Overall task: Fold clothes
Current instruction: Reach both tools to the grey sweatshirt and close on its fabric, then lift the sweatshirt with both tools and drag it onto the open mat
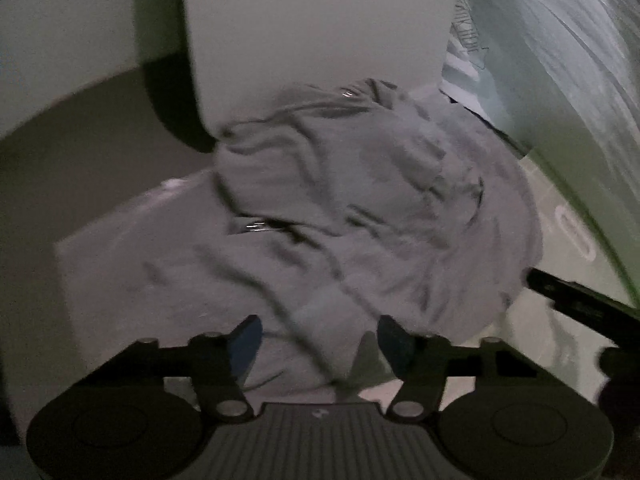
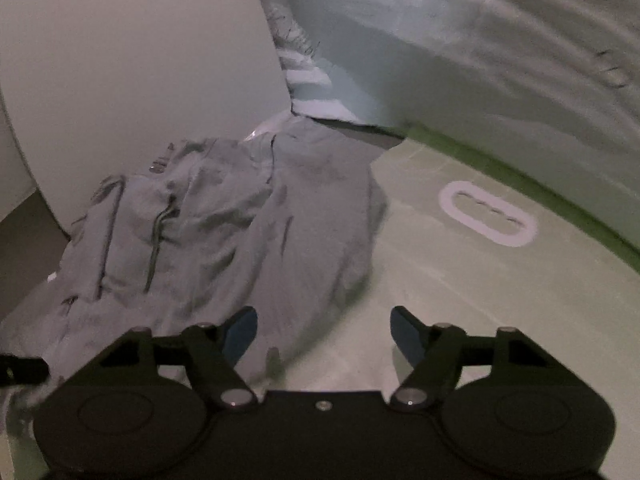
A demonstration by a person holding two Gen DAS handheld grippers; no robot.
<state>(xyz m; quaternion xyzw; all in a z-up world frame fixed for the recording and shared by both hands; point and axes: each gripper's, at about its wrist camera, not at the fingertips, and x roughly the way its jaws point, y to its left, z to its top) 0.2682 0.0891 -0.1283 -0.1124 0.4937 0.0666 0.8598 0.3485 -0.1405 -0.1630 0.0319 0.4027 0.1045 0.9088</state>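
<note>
Crumpled grey fabric garment (image 1: 360,216) with dark zip lies heaped on pale green worktop (image 2: 460,288), spread from near edge to far edge. Left gripper (image 1: 319,346) above garment's near part, blue-padded jaws apart, cloth below them, pads not pressing. Right gripper (image 2: 323,338) over garment's right hem and bare worktop, jaws apart, gripping nothing. White oval ring (image 2: 487,213) flat on worktop right of garment, apart from it. White upright panel (image 1: 320,40) behind garment at far edge.
</note>
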